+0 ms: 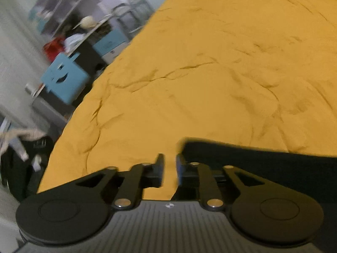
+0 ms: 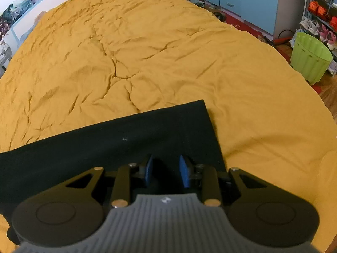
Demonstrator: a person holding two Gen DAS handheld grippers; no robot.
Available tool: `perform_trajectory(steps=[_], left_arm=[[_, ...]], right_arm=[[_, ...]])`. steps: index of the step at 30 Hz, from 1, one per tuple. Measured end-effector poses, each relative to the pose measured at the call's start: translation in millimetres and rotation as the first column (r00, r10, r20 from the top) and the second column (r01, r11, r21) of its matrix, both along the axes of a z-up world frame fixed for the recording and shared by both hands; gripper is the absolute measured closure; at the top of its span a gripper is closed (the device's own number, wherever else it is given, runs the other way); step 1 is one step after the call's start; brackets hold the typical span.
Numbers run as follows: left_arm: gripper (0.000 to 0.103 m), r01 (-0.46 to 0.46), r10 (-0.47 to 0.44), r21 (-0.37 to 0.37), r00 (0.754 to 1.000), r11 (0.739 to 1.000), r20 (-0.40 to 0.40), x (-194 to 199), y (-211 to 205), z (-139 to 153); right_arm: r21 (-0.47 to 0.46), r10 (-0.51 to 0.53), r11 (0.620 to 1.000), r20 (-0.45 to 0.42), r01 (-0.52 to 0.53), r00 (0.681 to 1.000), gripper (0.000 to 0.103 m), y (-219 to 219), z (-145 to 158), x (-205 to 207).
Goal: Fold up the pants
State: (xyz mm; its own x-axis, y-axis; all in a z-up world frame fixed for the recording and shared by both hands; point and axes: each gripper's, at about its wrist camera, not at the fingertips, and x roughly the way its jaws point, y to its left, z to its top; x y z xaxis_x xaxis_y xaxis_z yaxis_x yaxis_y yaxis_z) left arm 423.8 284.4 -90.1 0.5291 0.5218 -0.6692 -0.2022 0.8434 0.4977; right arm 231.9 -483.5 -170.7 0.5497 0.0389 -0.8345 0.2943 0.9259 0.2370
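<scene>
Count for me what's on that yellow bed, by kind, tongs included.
Black pants: 1
Yellow bedcover: 1
Tongs: 2, the left tongs over bare cover, the right tongs over the pants
Total: 4

We only get part of the black pants (image 2: 118, 139): in the right wrist view the left end runs off the frame and the near edge is hidden under the right gripper (image 2: 165, 168). From the left wrist cam the pants (image 1: 263, 164) are cut off at the right edge too. That whole view is smeared, so the shelves (image 1: 69, 14) and the blue box (image 1: 63, 78) are mush, and we can't make out what's piled there.
</scene>
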Motion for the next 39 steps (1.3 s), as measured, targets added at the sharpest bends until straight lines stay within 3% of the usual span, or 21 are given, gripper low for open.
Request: perform_trajectory(steps=[2, 4, 5, 7, 9, 12, 13, 15, 16, 17, 19, 21, 23, 25, 27, 29, 31, 35, 39], left_arm=[[0.064, -0.041, 0.044, -0.042, 0.997, 0.998, 0.07, -13, 10, 12], [0.06, -0.109, 0.132, -0.173, 0.983, 0.979, 0.125, -32, 27, 27], [0.06, -0.128, 0.17, -0.275, 0.976, 0.953, 0.135, -44, 36, 33], [0.06, -0.139, 0.229, -0.479, 0.964, 0.867, 0.133, -62, 54, 33], [0.06, -0.139, 0.288, -0.648, 0.949, 0.749, 0.129, -78, 67, 23], [0.06, -0.112, 0.36, -0.787, 0.921, 0.607, 0.146, -91, 72, 2], [0.06, -0.115, 0.381, -0.804, 0.913, 0.584, 0.147, -91, 70, -5], [0.066, -0.123, 0.409, -0.799, 0.898, 0.588, 0.164, -84, 63, -14], [0.088, -0.122, 0.403, -0.785, 0.899, 0.607, 0.172, -80, 59, -15], [0.1, -0.119, 0.388, -0.772, 0.905, 0.624, 0.174, -74, 54, -16], [0.101, -0.093, 0.359, -0.742, 0.91, 0.664, 0.207, -68, 43, -12], [0.101, -0.049, 0.291, -0.683, 0.925, 0.729, 0.244, -62, 23, -3], [0.101, 0.019, 0.181, -0.59, 0.943, 0.807, 0.278, -51, -2, 6], [0.101, 0.086, 0.058, -0.521, 0.966, 0.849, 0.254, -39, -26, 7], [0.098, 0.109, -0.03, -0.521, 0.987, 0.847, 0.159, -23, -43, -2], [0.089, 0.107, -0.055, -0.515, 0.992, 0.851, 0.116, -17, -51, -11], [0.069, 0.121, -0.065, -0.535, 0.99, 0.836, 0.122, -19, -52, -12], [0.066, 0.178, -0.057, -0.567, 0.973, 0.804, 0.225, -35, -35, 6], [0.067, 0.094, 0.04, -0.55, 0.973, 0.83, 0.227, -28, -8, 16]], right_arm=[[-0.007, 0.005, 1.0, 0.0, -0.005, 1.0, 0.078, 1, -1, 1], [-0.011, 0.008, 1.0, 0.004, -0.007, 1.0, 0.077, 1, -1, 1], [-0.015, 0.008, 1.0, 0.005, -0.008, 1.0, 0.077, 3, -2, 1], [-0.018, 0.01, 1.0, 0.011, -0.01, 1.0, 0.075, 4, -3, -1], [-0.017, 0.009, 1.0, 0.015, -0.009, 1.0, 0.073, 4, -4, -1], [-0.021, 0.015, 1.0, 0.016, -0.015, 1.0, 0.07, 7, -3, 0], [-0.026, 0.019, 0.999, 0.015, -0.019, 1.0, 0.069, 8, -3, 0], [-0.033, 0.025, 0.999, 0.014, -0.025, 1.0, 0.069, 9, -3, -1], [-0.033, 0.027, 0.999, 0.014, -0.027, 1.0, 0.069, 9, -2, -1], [-0.032, 0.028, 0.999, 0.015, -0.028, 0.999, 0.069, 9, -2, -2], [-0.025, 0.03, 0.999, 0.016, -0.03, 0.999, 0.069, 7, -2, -2], [-0.016, 0.026, 1.0, 0.016, -0.026, 1.0, 0.069, 5, -3, -2], [-0.015, 0.025, 1.0, 0.015, -0.024, 1.0, 0.069, 6, -3, -1], [-0.022, 0.03, 0.999, 0.014, -0.03, 0.999, 0.069, 7, -4, 0], [-0.03, 0.037, 0.999, 0.015, -0.036, 0.999, 0.068, 9, -3, 0], [-0.032, 0.041, 0.999, 0.016, -0.041, 0.999, 0.068, 9, -3, -1], [-0.029, 0.043, 0.999, 0.018, -0.043, 0.999, 0.068, 8, -3, -2], [-0.02, 0.045, 0.999, 0.017, -0.045, 0.999, 0.068, 6, -2, 0], [-0.013, 0.036, 0.999, 0.03, -0.036, 0.999, 0.068, 5, 0, -1]])
